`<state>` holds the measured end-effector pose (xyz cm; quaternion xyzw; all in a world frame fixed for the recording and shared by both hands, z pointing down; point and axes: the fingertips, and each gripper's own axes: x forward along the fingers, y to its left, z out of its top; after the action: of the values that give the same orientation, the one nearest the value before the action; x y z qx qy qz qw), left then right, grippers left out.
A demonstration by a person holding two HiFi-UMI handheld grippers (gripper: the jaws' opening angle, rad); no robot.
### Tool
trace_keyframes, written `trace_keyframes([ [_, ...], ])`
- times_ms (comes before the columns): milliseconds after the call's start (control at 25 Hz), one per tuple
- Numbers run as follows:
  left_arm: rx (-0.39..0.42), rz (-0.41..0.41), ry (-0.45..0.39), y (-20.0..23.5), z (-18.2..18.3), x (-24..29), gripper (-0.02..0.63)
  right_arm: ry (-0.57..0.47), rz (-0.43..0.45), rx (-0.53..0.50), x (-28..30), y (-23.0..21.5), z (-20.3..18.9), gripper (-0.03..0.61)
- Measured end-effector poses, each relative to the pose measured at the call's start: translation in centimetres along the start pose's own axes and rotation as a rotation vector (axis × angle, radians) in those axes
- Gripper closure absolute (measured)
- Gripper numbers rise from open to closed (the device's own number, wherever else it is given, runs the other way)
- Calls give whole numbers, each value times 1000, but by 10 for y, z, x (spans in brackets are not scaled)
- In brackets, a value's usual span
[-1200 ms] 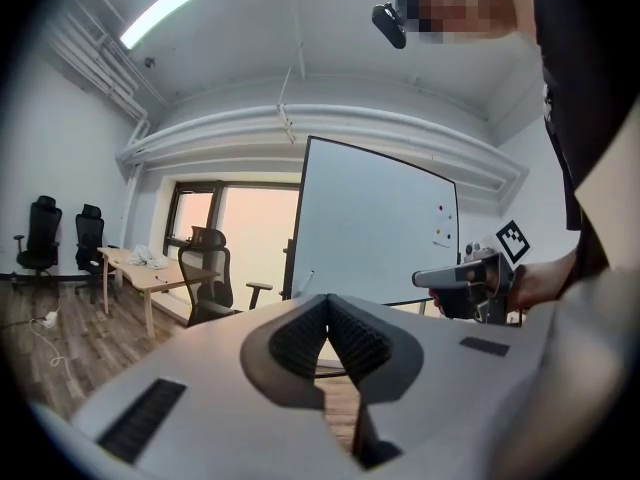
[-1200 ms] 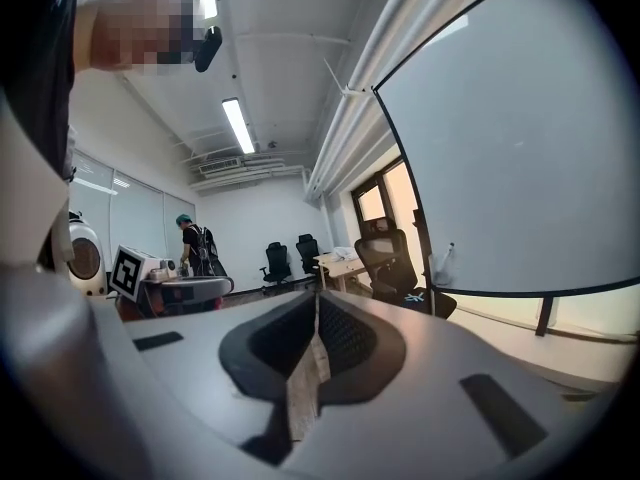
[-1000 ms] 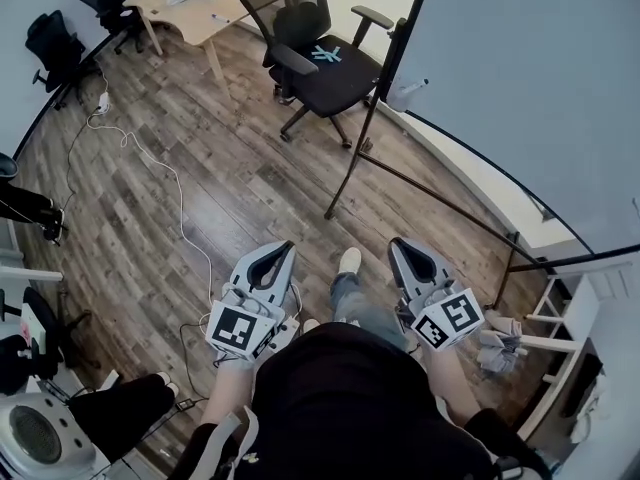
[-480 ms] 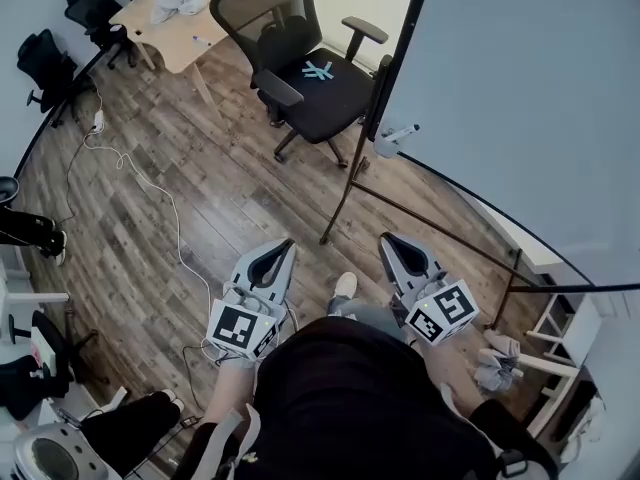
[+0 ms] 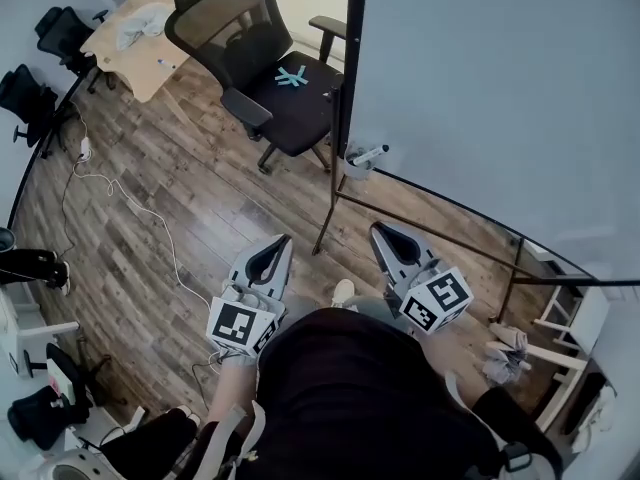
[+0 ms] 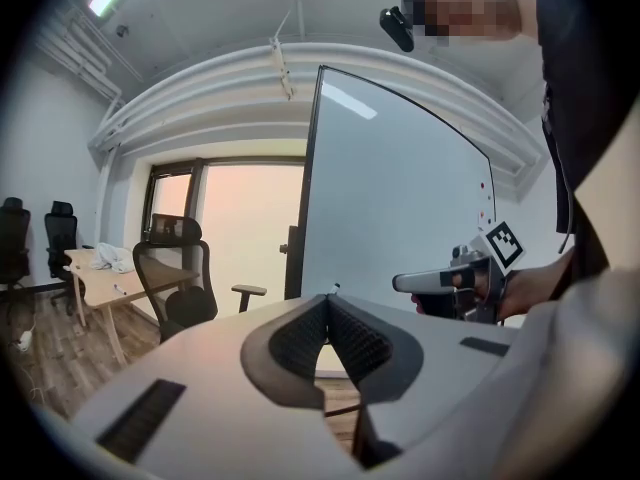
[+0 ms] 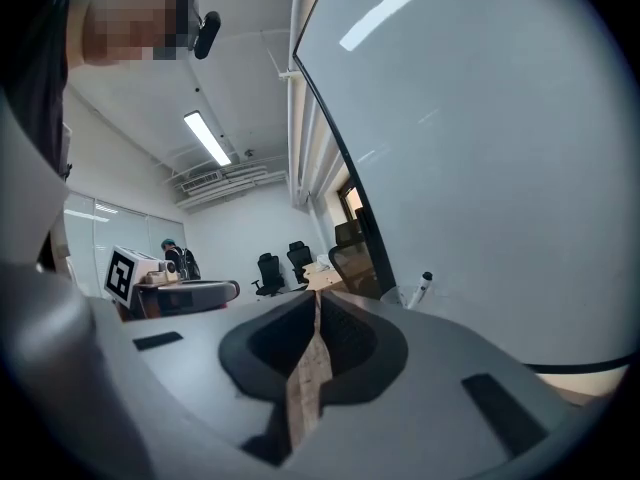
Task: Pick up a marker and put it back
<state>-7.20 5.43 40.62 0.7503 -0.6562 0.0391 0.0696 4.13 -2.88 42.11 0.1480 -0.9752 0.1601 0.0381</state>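
At whiteboard (image 5: pixel 480 88) corner, marker (image 5: pixel 372 152) is being held tilted in small cup (image 5: pixel 353 166); L gripper (image 5: pixel 281 242) & R gripper (image 5: pixel 379 231) are being held w/ jaws together, empty.

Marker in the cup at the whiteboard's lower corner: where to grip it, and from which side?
Grip the marker by its bare upper barrel, just below the dark cap, where it sticks out of the cup. It leans away from the black frame post, along the whiteboard, so probably come from the room side, closing across the barrel and lifting along its tilt.
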Motion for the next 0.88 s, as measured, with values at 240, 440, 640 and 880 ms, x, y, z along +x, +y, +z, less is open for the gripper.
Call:
trace_keyframes([
  [240, 8, -43, 21, 6, 1, 30, 606, -6, -71, 32, 12, -33, 0, 557],
  [440, 8, -112, 35, 15, 1, 58, 606, -9, -143, 46, 25, -56, 3, 557],
  [640, 24, -218, 62, 33, 2, 85, 606, -14, -237, 47, 43, -76, 5, 557],
  [880, 63, -344, 78, 59, 10, 115, 606, -29, -374, 59, 64, -98, 7, 554],
])
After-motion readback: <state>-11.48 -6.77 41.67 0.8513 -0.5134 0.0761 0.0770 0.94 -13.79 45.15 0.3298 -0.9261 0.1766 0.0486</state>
